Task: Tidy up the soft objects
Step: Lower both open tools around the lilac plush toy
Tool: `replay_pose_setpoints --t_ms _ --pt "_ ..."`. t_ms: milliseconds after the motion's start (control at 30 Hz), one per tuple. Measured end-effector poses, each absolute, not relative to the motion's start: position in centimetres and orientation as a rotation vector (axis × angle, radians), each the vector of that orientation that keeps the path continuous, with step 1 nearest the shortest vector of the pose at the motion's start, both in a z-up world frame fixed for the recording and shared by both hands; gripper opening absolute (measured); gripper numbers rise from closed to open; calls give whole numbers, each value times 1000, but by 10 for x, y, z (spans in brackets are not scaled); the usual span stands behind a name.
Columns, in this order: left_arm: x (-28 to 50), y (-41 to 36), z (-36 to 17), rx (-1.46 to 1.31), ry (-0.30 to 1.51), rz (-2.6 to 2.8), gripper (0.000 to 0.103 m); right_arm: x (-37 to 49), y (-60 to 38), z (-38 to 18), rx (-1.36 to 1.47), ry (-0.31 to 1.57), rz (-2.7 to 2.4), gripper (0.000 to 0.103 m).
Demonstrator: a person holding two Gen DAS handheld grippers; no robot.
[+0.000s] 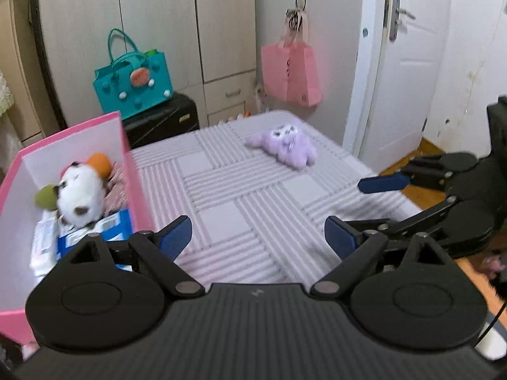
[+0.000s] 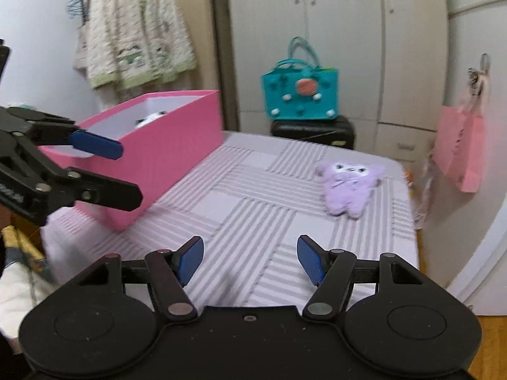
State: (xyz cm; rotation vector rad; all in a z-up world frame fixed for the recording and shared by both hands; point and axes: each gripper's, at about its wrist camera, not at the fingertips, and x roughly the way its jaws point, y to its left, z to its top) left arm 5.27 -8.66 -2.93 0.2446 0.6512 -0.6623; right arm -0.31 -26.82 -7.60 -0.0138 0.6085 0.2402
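On the striped bed [image 1: 240,190] lies a purple plush toy [image 1: 285,145], near the far corner and well apart from both claws. A pink box [image 1: 133,171] stands on the bed's left side. Inside it sit a white plush toy [image 1: 82,193] with an orange bit and a green bit, and some packets. The left claw [image 1: 258,237] is spread wide with nothing between its blue pads. The right claw [image 2: 250,259] is spread too and holds nothing. A teal bag [image 2: 301,95] stands behind the bed, and a pink bag [image 1: 290,72] hangs on the wall.
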Motion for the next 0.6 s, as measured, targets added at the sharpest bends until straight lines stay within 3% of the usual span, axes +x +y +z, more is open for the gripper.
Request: replay_pose_setpoints --t_ms 300,600 --pt "81 -117 -46 133 577 -668 91 23 -291 -96 -28 550 149 71" --pt "118 -148 -73 10 619 -649 91 64 -306 -107 -28 563 69 74"
